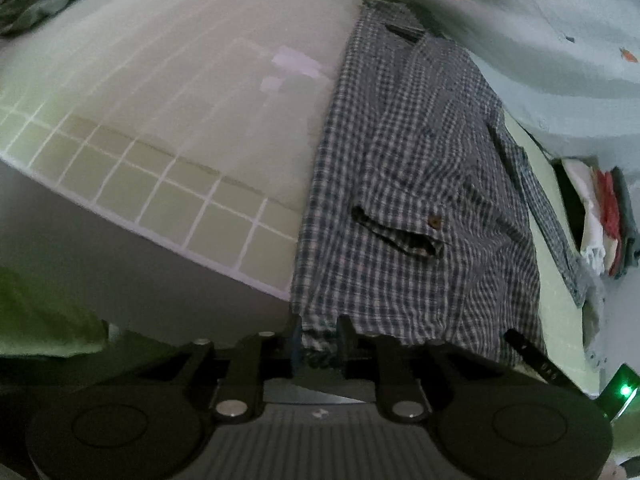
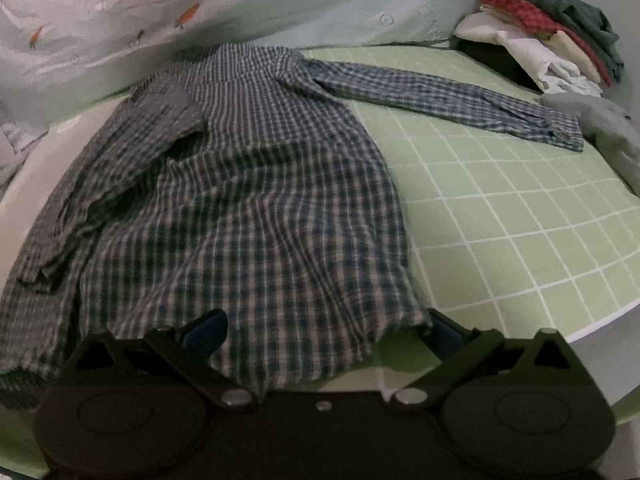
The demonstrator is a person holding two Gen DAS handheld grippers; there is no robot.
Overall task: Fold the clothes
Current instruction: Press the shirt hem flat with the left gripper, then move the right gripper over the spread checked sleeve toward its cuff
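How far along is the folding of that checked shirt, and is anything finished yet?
Done: a pile of folded clothes sits at the back of the green mat. In hand: the checked shirt has one side folded in, and the left gripper has a bit of its hem between the fingers; the right gripper is open over the hem. Left: the outstretched sleeve and the final folds.
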